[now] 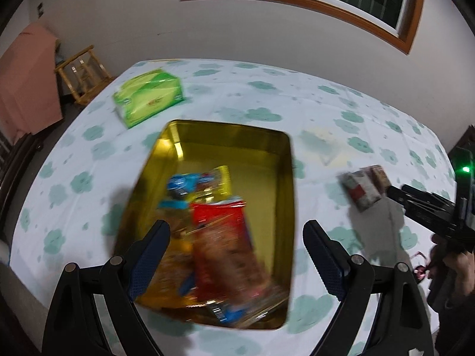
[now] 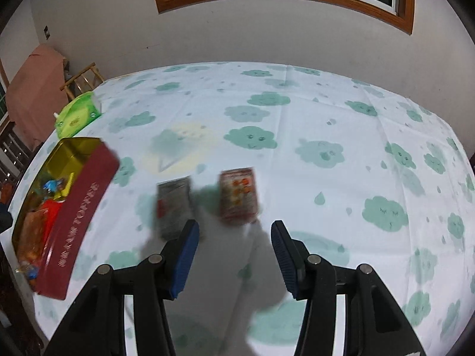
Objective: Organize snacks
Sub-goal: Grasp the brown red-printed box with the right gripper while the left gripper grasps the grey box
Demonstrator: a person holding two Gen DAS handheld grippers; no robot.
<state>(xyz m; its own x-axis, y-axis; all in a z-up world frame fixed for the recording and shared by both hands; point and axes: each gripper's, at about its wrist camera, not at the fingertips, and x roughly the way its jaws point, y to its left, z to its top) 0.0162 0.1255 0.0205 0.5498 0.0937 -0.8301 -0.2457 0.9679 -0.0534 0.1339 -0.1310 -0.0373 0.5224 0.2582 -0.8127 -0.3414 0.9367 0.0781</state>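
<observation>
Inside the gold rectangular metal tin (image 1: 276, 148) lie several bright snack packets (image 1: 219, 231) already, with two small packets (image 2: 237, 195) left on the cloud-print tablecloth (image 2: 326, 118) before wide, empty left gripper (image 1: 236, 237) and right gripper (image 2: 234, 234).

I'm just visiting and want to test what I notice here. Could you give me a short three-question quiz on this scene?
1. True or false: the gold metal tin already holds snack packets.
2. How many small snack packets lie on the cloud-print tablecloth ahead of the right gripper?
3. Is the left gripper A) open or B) shut?

Key: 1 true; 2 two, a grey packet and a red packet; 3 A.
</observation>
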